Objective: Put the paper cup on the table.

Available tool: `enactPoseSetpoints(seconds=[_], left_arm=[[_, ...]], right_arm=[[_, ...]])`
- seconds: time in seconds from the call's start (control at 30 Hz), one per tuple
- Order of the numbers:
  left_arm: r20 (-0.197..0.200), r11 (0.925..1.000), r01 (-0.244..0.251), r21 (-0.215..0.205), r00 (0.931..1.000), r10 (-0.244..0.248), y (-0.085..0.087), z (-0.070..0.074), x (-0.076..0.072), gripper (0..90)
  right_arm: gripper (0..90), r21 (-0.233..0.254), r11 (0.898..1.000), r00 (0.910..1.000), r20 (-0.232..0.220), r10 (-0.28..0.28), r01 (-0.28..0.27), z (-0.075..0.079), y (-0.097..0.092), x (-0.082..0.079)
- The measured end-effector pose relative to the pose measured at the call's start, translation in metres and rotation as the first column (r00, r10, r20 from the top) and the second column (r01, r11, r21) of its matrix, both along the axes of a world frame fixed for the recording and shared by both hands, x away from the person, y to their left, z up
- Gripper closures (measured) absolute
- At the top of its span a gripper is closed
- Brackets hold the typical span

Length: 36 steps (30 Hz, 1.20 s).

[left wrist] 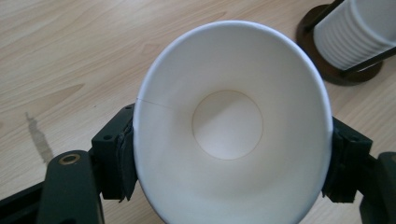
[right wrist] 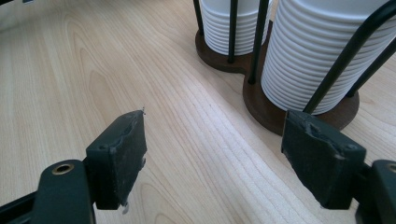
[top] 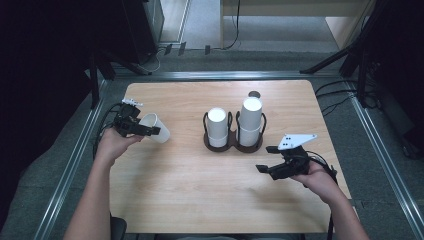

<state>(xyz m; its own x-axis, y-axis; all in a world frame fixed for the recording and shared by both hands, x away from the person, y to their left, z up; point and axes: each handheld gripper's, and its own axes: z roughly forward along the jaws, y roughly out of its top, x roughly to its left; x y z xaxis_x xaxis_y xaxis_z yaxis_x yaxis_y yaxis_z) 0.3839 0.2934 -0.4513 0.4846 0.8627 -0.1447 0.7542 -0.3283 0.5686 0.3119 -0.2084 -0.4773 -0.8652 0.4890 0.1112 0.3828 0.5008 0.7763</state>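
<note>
Paper cup [left wrist: 231,140] clamped sideways in left hand-held gripper [top: 141,128] above worktop [top: 175,190] left edge, mouth toward hand, base pointing right at cup holder [top: 233,141]; right hand-held gripper [top: 270,159] nearer, parted, empty.

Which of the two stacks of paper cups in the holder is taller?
The right-hand stack, the one nearer the right tongs. Its top rises clearly above the left-hand stack beside it in the same dark holder.
</note>
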Motion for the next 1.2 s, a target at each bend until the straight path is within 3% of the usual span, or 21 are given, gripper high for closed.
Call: enactPoseSetpoints(seconds=[0.3,0.43,0.8,1.2], left_arm=[[-0.02,0.9976,-0.047,0.051,0.9987,0.048,0.01,-0.007,0.002,21.9],[-0.031,0.9924,-0.055,0.11,0.9978,0.059,0.009,-0.012,0.003,21.6],[-0.027,0.9846,-0.045,0.169,0.9983,0.05,0.002,-0.018,0.005,20.7],[-0.039,0.9873,-0.025,0.157,0.9987,0.032,-0.007,-0.019,0.008,17.6]], right_arm=[[22.5,0.007,1.0,0.9999,0.008,-0.014,0.014,0.001,-0.001,0.001],[22.5,0.007,1.0,0.9998,0.005,-0.017,0.017,0.001,-0.001,0.001],[22.5,-0.002,1.0,0.9999,0.0,-0.013,0.013,-0.001,0.001,0.001],[22.5,0.005,1.0,0.9999,-0.003,-0.013,0.013,-0.001,0.001,0.002]])
